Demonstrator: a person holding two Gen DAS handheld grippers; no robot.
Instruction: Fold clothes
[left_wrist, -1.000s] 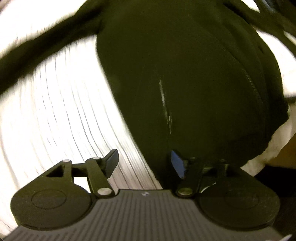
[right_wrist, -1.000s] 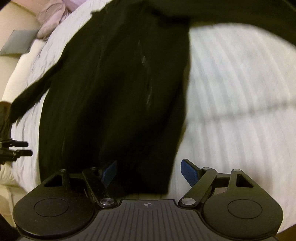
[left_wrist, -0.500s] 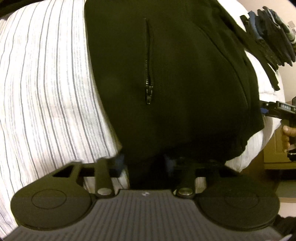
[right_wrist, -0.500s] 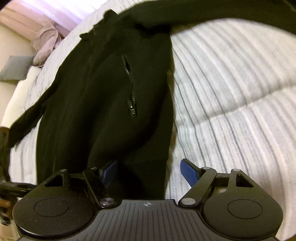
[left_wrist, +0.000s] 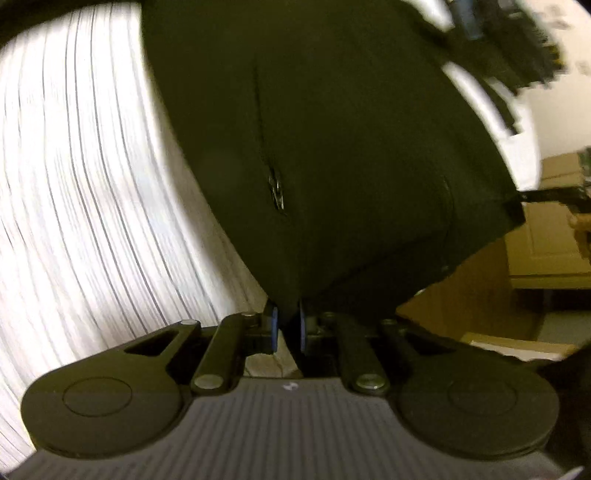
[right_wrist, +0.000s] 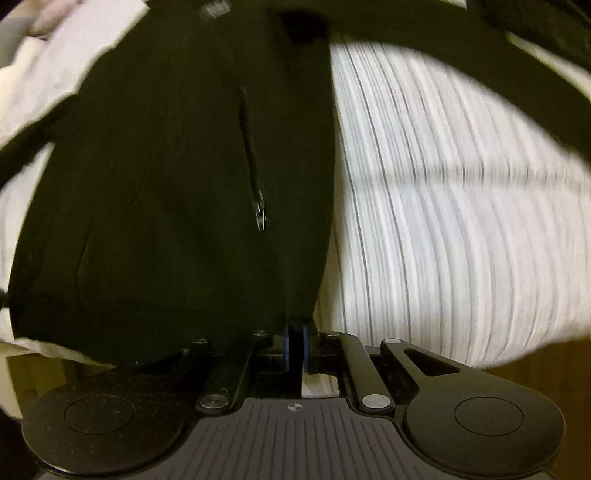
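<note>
- left gripper (left_wrist: 287, 328) now clamped on the black jacket (left_wrist: 332, 147) hem, wide open a second ago
- right gripper (right_wrist: 295, 345) same, pinching the opposite corner
- jacket mostly flat on the striped bedsheet (right_wrist: 461, 203); ready for lifting and folding

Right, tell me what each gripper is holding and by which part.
Both hold the black jacket by its bottom hem: left gripper at one corner, right gripper at the other.
</note>
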